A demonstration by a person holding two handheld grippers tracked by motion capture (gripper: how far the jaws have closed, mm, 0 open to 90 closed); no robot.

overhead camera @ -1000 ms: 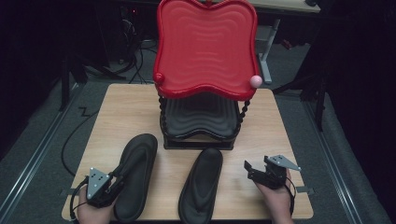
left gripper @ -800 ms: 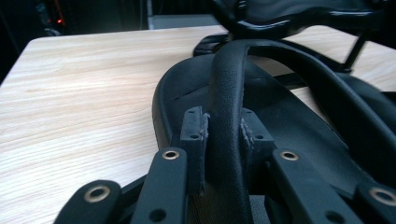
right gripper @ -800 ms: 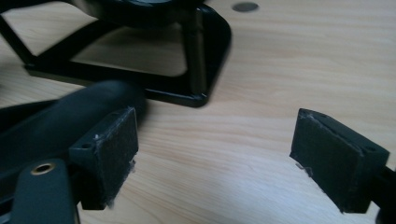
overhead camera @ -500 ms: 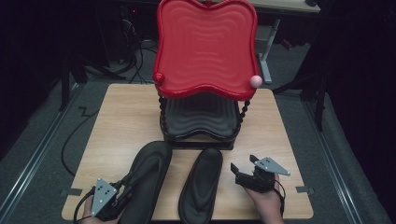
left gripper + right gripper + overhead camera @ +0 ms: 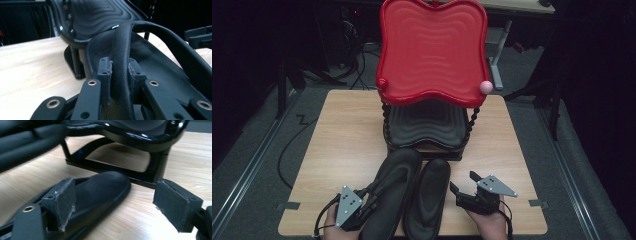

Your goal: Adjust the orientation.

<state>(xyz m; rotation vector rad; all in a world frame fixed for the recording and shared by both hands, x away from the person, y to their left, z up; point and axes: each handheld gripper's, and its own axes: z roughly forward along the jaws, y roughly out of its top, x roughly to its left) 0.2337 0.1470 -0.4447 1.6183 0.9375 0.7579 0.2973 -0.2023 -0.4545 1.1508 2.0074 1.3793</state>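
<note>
Left gripper (image 5: 362, 212) pinches the left sandal's (image 5: 393, 192) strap; right gripper (image 5: 464, 192) gapes wide, should close squarely on the right sandal (image 5: 428, 200).

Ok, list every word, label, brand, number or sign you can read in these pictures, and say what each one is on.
There is no readable text.
The red tray and the black tray under it bear only wavy ridges.
The two black sandals, the table, the left gripper and the right gripper show no print, label or number.
</note>
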